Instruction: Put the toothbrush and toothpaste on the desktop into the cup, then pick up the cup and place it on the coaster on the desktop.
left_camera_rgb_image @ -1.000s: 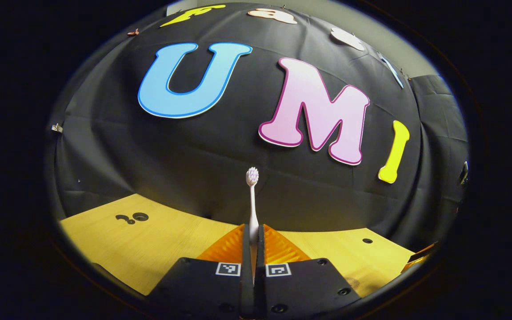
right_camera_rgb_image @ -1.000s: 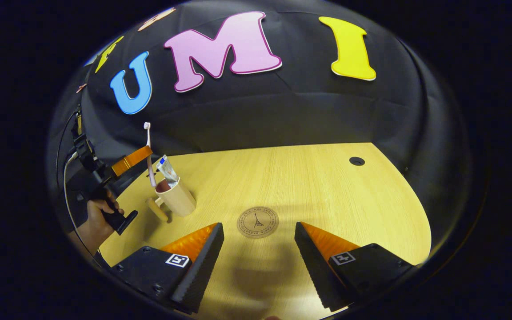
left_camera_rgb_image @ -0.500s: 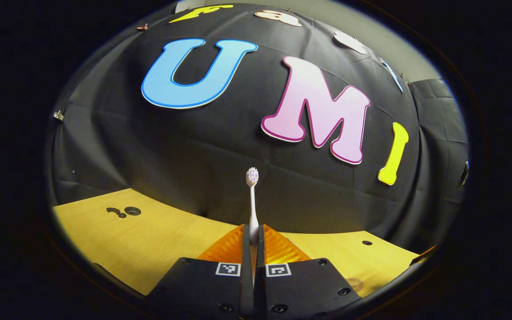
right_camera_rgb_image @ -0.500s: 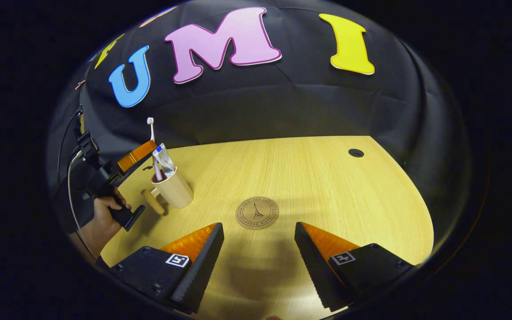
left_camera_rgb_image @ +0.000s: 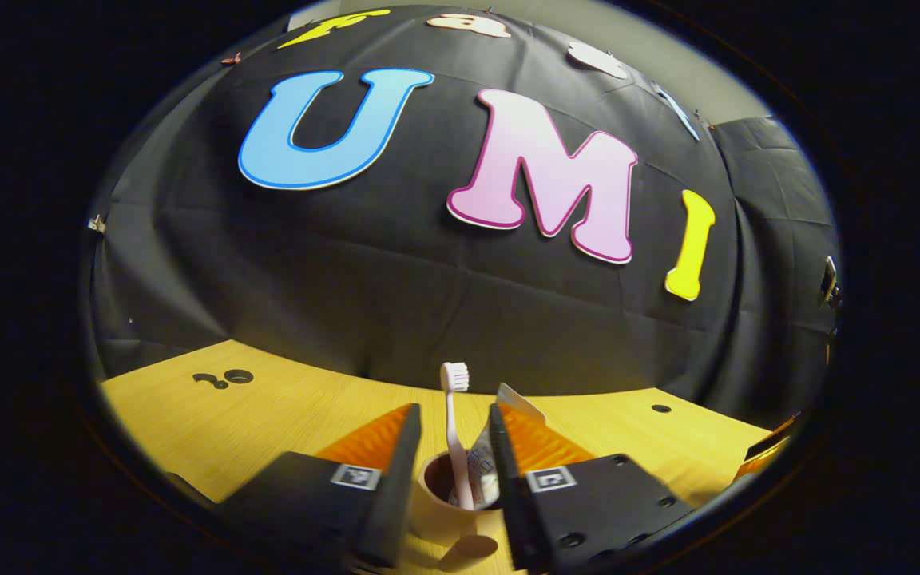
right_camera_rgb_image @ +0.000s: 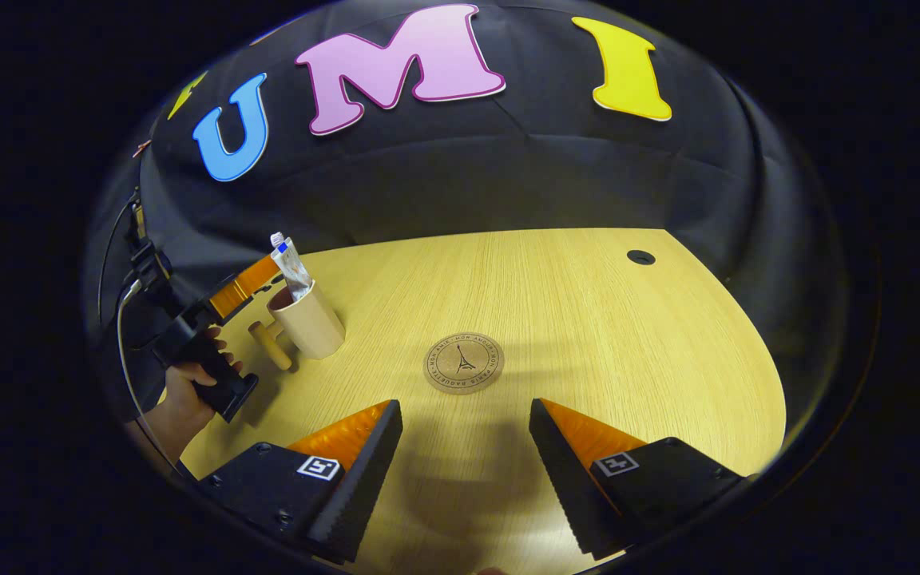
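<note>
The white plastic toothbrush (left_camera_rgb_image: 454, 431) and crinkled toothpaste tube (left_camera_rgb_image: 482, 467) are stood in the beige cylindrical cup (right_camera_rgb_image: 306, 323) on the wood-grain desk (right_camera_rgb_image: 588, 319), between the left gripper (left_camera_rgb_image: 452, 455)'s parted jaws; the right gripper (right_camera_rgb_image: 466, 471)'s jaws are held wide apart near the round cork coaster (right_camera_rgb_image: 464, 362).

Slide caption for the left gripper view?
Open left tongs straddle white toothbrush standing in beige cup beside toothpaste tube.

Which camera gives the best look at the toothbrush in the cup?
The left gripper view: the toothbrush stands upright in the cup, close up between the open left gripper. In the right gripper view the cup is small and far, and I cannot make out the brush.
</note>
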`<state>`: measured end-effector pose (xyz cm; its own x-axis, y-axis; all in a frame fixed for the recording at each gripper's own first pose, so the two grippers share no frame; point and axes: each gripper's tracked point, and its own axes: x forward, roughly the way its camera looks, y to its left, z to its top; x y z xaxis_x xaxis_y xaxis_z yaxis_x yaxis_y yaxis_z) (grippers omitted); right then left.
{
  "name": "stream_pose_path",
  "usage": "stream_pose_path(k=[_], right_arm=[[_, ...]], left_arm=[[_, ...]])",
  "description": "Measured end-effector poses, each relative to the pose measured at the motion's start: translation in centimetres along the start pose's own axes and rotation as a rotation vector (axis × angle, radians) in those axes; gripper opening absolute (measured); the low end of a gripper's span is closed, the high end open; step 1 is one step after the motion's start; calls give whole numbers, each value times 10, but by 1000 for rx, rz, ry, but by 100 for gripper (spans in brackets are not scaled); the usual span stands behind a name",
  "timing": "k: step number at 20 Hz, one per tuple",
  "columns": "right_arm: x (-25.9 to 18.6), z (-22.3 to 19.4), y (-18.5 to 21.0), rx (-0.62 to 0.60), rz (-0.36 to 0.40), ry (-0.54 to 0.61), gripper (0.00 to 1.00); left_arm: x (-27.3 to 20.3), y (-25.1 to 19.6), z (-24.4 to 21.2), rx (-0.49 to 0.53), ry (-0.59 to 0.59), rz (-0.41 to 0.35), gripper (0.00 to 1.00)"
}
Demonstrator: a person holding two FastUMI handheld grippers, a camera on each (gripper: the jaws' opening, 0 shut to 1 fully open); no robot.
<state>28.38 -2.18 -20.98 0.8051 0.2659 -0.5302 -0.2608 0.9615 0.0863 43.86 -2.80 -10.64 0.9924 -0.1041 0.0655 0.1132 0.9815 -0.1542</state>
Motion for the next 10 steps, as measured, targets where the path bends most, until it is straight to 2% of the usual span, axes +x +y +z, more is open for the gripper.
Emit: stream_pose_path(k=[1,2,3,4,6,8,10], right_arm=[[0,1,0,4,1,-1,98],[0,1,0,7,4,-3,98],[1,2,0,12,6,-4,99],[0,3,0,16,7,-4,99],[-2,5,-1,29,7,-6,98],[-5,7,-4,40,10,-10,98],[-10,9,-7,50,11,-12,98]], left_arm=[[-9,-2,1,26,11,-6,55],[-13,-1,2,57,25,-6,76],[-19,-1,2,81,44,-11,79],[-24,-4,3,99,68,-19,89],[-35,-7,1,133,121,-33,98],[-42,-11,0,167,169,-43,98],[-46,-9,-4,193,226,-12,98]])
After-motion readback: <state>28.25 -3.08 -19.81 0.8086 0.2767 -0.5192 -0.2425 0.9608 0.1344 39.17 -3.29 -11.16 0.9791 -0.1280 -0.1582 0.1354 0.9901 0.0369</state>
